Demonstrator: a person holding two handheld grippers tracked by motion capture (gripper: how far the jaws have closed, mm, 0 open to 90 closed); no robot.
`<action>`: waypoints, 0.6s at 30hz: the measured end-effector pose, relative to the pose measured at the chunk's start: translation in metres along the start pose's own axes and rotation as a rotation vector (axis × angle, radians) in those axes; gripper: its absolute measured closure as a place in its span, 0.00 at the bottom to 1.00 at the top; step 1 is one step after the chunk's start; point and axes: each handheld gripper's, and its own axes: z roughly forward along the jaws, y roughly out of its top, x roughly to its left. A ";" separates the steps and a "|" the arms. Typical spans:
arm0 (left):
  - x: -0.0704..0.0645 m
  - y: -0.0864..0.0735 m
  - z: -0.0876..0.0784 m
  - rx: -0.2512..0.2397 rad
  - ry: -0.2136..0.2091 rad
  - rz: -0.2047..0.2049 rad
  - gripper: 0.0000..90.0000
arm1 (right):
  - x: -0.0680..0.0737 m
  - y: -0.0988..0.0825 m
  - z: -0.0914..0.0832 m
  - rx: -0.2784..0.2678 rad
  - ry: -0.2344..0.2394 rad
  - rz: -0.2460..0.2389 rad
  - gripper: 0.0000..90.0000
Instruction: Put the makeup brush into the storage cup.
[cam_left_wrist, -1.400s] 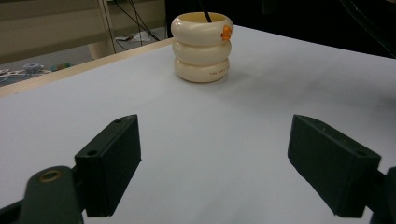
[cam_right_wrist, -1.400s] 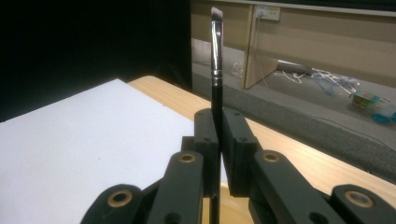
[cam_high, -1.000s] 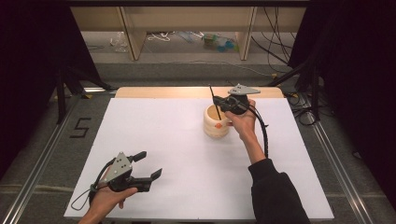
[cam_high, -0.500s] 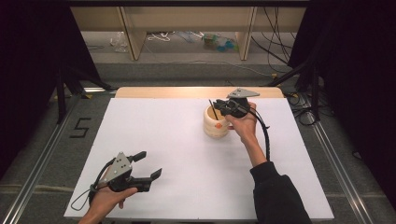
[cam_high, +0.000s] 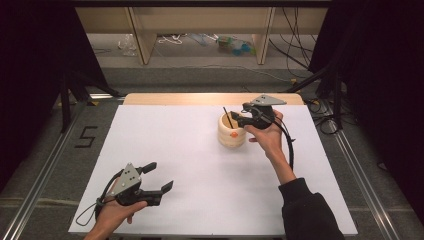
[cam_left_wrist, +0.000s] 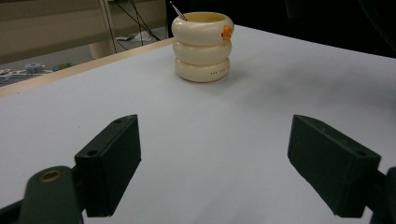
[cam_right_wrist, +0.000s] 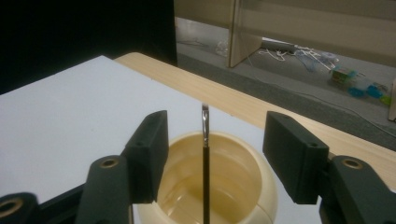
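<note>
From the high view, your right gripper (cam_high: 239, 118) hangs over the cream ringed holder (cam_high: 231, 132) near the bench's (cam_high: 165, 130) far edge, its jaws just opened off the thin black stick (cam_high: 226, 116) standing inside, while your left gripper (cam_high: 156, 177) rests near the front edge, well apart, wide white surface between. In the left gripper view your jaws gape wide, empty, the holder (cam_left_wrist: 202, 45) far ahead. In the right gripper view the stick (cam_right_wrist: 205, 154) stands upright between your parted jaws, touching neither, above the holder's (cam_right_wrist: 224, 186) mouth.

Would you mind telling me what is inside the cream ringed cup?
A thin dark stick stands inside the cream ringed cup, rising above its rim. Its lower end and the cup's bottom are hidden by the cup's wall.
</note>
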 end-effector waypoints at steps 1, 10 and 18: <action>0.000 0.000 0.000 0.001 -0.001 -0.005 0.19 | 0.000 0.001 -0.003 0.008 -0.004 -0.011 0.43; 0.000 0.001 0.000 -0.003 0.001 0.005 0.19 | 0.007 0.002 -0.025 -0.031 0.000 -0.030 0.41; 0.000 0.000 -0.001 -0.001 0.002 0.007 0.19 | 0.015 0.003 -0.040 -0.048 0.018 -0.034 0.40</action>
